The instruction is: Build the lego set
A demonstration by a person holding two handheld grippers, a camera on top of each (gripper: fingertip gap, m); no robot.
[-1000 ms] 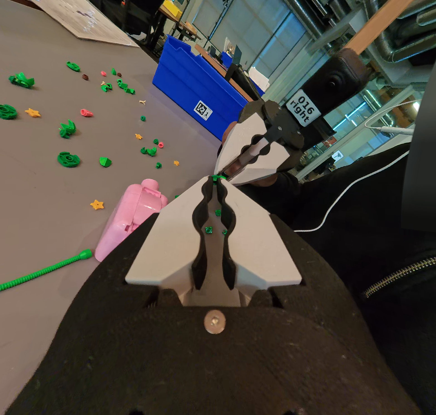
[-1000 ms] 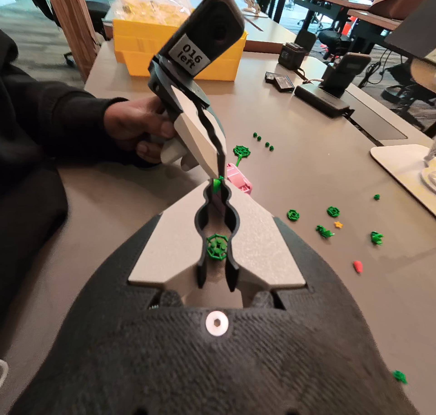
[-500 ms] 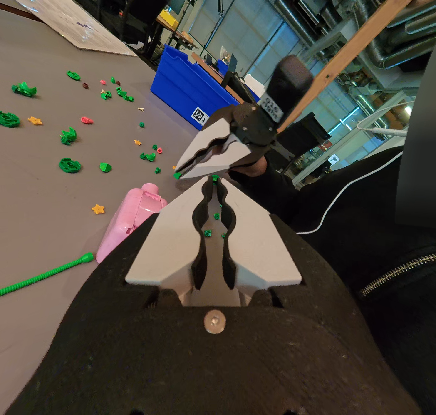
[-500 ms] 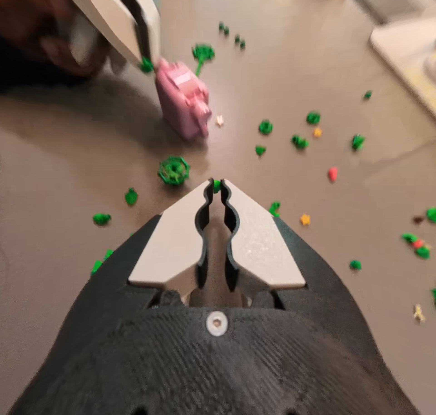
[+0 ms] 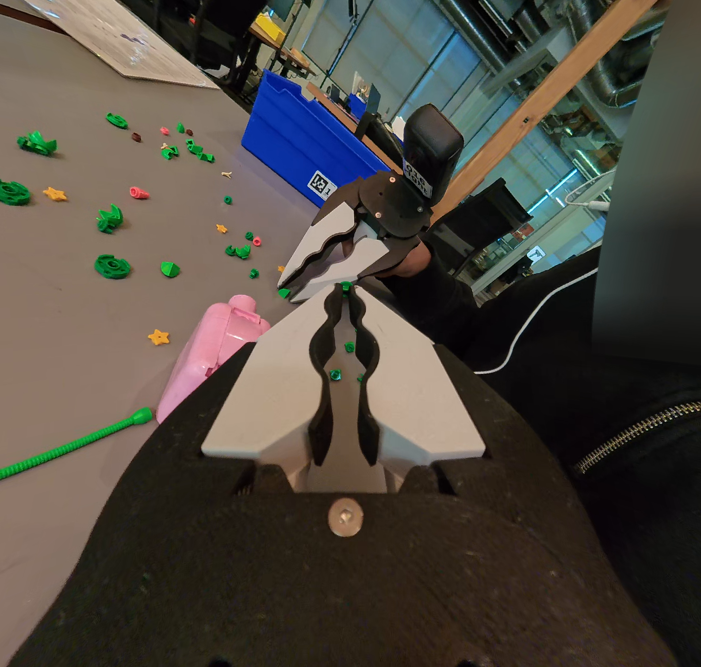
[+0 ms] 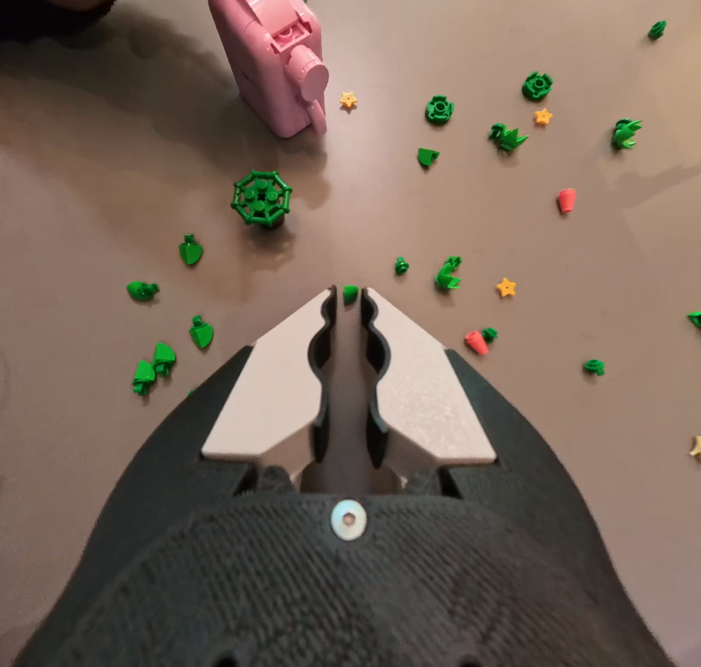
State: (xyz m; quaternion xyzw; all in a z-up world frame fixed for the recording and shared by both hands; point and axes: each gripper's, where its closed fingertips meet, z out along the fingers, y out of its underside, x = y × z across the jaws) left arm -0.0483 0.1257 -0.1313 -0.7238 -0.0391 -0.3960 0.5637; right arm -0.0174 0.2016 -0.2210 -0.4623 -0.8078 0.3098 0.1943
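Right wrist view: right gripper (image 6: 348,291) points down at the table (image 6: 113,155), jaws slightly apart, with a small green leaf piece (image 6: 349,293) lying on the table in the gap right at the tips. Neither pad looks to be touching it yet, so I read it as straddled, not clamped. Its rounded end points away from the gripper; the rest is hidden between the tips, so long axis is hard to call.

Landmark is the pink lego body (image 6: 271,47): the leaf piece lies well on the near side of it, with the green web dish (image 6: 261,198) between them and a bit left.

Left wrist view: left gripper (image 5: 344,288) is held above the table, just right of the pink body, jaws pinched on a tiny green stud piece (image 5: 344,285) at the tips. The right gripper is low, tips at the table surface just beyond it.

Right gripper is clearly the nearer one. Next move is probably just closing; main risk is the piece squirting out.
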